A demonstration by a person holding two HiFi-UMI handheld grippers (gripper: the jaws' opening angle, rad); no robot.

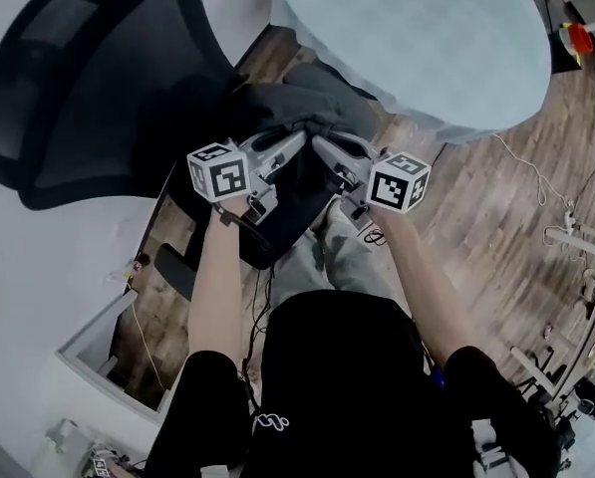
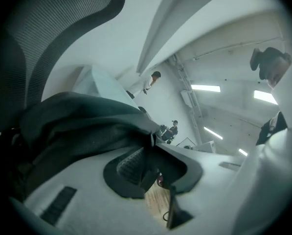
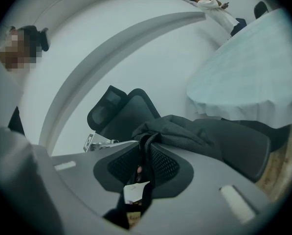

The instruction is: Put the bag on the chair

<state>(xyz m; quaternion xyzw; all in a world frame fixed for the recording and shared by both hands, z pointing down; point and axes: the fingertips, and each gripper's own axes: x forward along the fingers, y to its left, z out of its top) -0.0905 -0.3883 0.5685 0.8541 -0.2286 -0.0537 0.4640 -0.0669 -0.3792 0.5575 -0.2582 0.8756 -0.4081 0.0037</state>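
We're looking down on the chair (image 1: 78,98) now, and the bag (image 1: 312,103) is lying slumped across its seat, in front of the mesh backrest and near the cloth-covered table (image 1: 427,38). Both grippers are meeting over the bag's near edge, tips almost touching. The left gripper (image 2: 153,140) is pinching a thin fold of dark fabric at its tips, jaws standing only narrowly apart with that fold between the pads and a sliver of wooden floor (image 2: 158,199) showing below. The right gripper (image 3: 146,153) is clamping a strap of the bag, which is running down between its ribbed pads with a small white label (image 3: 134,192) dangling beneath. Why two grips so close together? We're reading it as control: the bag is soft and would sag from a single point, so two neighbouring holds are letting the person steer it over the seat. The fabric is rising in a ridge towards the jaws while the bulk is spreading flat, so we're judging the weight to be on the chair already. What's remaining, we're thinking, is letting go and drawing clear without dragging the bag off the front edge.
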